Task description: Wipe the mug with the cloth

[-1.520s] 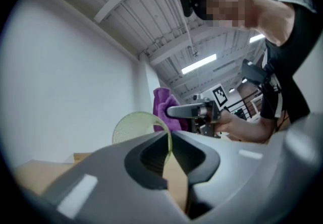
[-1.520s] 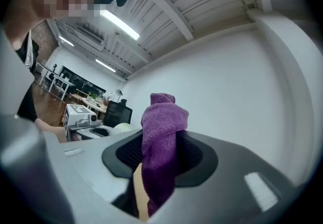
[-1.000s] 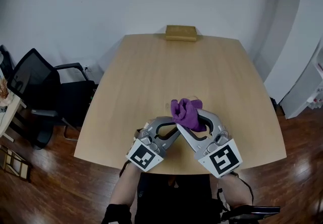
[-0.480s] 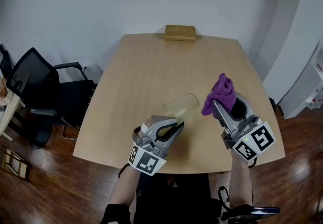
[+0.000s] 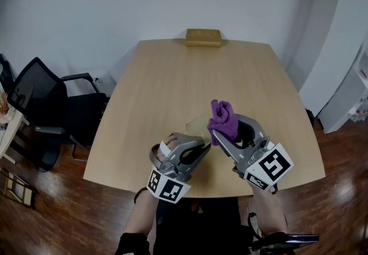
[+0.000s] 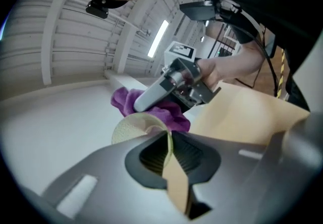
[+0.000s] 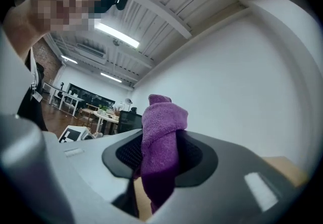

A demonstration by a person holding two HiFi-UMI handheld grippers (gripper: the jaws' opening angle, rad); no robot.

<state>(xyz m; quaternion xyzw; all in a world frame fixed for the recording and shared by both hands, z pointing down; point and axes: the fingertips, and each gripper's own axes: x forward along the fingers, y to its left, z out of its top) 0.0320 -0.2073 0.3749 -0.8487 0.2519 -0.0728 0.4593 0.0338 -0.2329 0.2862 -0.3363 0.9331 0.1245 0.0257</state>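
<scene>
A pale yellow-green mug is held above the wooden table by my left gripper, which is shut on its thin wall. In the left gripper view the mug lies on its side with its rim pinched at my left gripper. My right gripper is shut on a bunched purple cloth, which sits against the mug's right side. In the right gripper view the cloth stands up between the jaws of my right gripper. The cloth shows just behind the mug.
A flat brown box lies at the table's far edge. A black office chair stands left of the table. Beyond the right side of the table a white cabinet stands on the dark wooden floor.
The right gripper swung out to the right with the cloth, clear of the mug, then came back left against it. The left gripper has rolled with the mug in it.
</scene>
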